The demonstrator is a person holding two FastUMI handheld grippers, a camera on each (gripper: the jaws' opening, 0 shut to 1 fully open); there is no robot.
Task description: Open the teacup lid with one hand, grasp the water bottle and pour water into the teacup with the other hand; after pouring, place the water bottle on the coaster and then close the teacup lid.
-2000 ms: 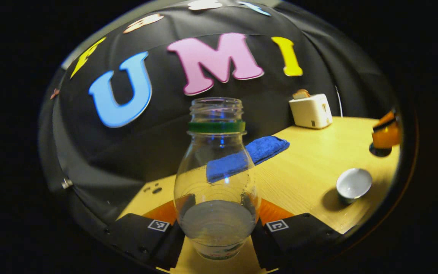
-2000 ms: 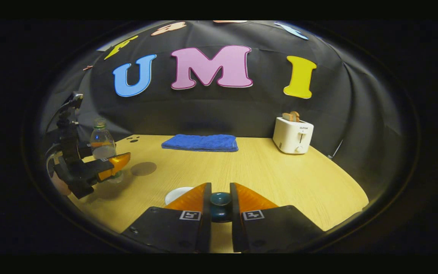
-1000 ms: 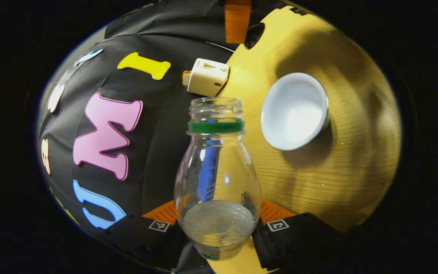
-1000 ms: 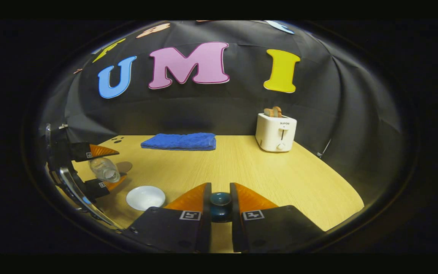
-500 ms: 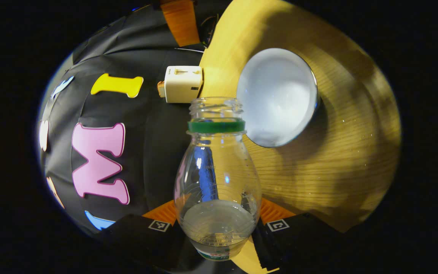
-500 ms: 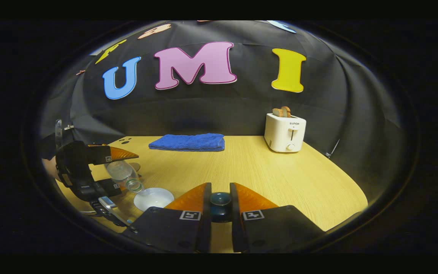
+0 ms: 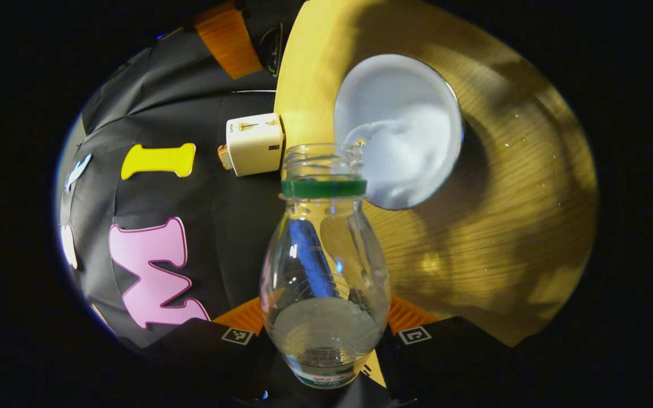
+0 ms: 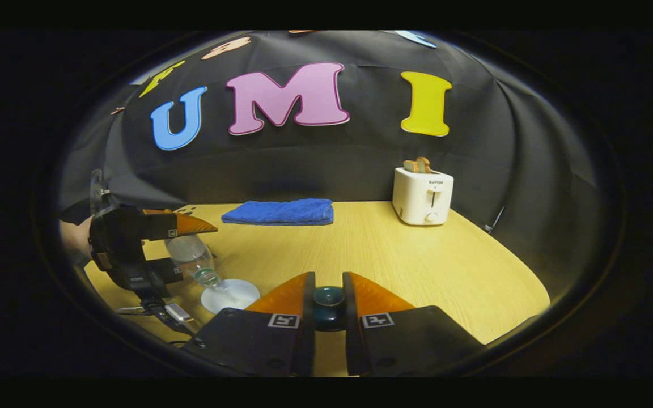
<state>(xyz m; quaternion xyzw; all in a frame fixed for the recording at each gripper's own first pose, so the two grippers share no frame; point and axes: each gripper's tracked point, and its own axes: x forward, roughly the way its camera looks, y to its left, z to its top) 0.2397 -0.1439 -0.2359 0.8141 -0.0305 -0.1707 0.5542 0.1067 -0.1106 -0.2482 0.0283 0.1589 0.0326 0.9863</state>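
My left gripper (image 7: pixel 326 317) is shut on the body of a clear water bottle (image 7: pixel 326 266) with a green neck ring. The bottle is tipped over, and its open mouth lies at the rim of the white teacup (image 7: pixel 403 124). A little water shows at the mouth. In the right gripper view the tilted bottle (image 8: pixel 190 255) points down at the teacup (image 8: pixel 231 296), and a thin stream joins them. My right gripper (image 8: pixel 328 286) is shut on the dark teal knob of the teacup lid (image 8: pixel 328 300), held above the table to the right of the cup.
A folded blue towel (image 8: pixel 278 211) lies at the back of the wooden table (image 8: pixel 417 272). A white toaster (image 8: pixel 423 195) with bread in it stands at the back right. The person's hand (image 8: pixel 74 238) holds the left gripper at the table's left edge.
The left gripper has tipped the bottle from upright to steeply tilted and brought its mouth to the teacup's rim; water now runs out. The right gripper has kept the lid almost still.
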